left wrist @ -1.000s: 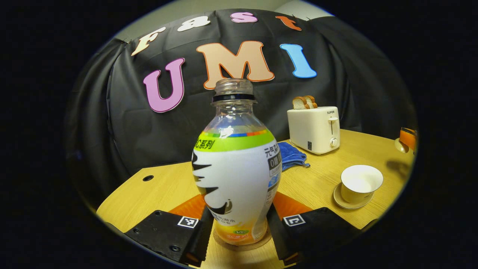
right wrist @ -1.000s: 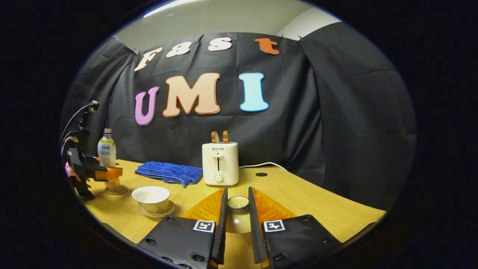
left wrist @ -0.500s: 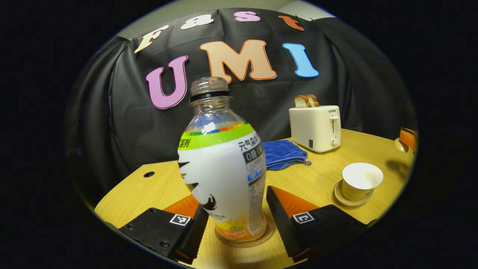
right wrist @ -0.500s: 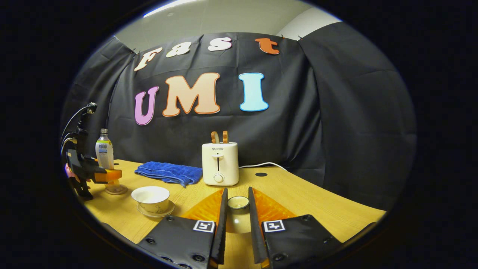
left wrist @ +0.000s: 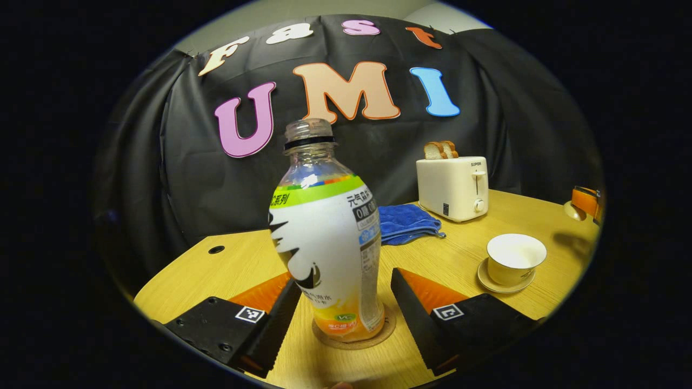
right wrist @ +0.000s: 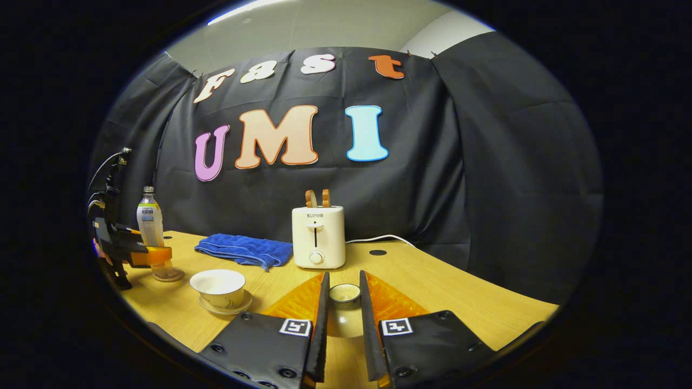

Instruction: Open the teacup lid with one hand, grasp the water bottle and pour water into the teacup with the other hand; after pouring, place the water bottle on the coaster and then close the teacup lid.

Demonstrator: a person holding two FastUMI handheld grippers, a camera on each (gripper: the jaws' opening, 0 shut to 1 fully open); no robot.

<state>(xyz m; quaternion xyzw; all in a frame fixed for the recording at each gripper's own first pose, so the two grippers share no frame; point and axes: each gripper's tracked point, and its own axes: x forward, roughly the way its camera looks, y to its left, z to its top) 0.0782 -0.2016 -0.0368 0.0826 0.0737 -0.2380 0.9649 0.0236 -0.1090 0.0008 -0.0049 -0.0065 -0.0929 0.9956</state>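
Standing on the round coaster [left wrist: 354,339], the water bottle [left wrist: 324,237] sits upright between the left gripper [left wrist: 340,319] fingers, which are spread wide and clear of its sides; release looks complete, so pouring is judged done. Bottle: uncapped, clear neck, white label with green band, orange at base. Right gripper [right wrist: 340,324] is clamped on the teacup lid [right wrist: 344,293], held off the table, presumably ready for closing. The teacup [left wrist: 515,258], white, open, on its saucer, lies well right of the left jaws and ahead-left of the right jaws.
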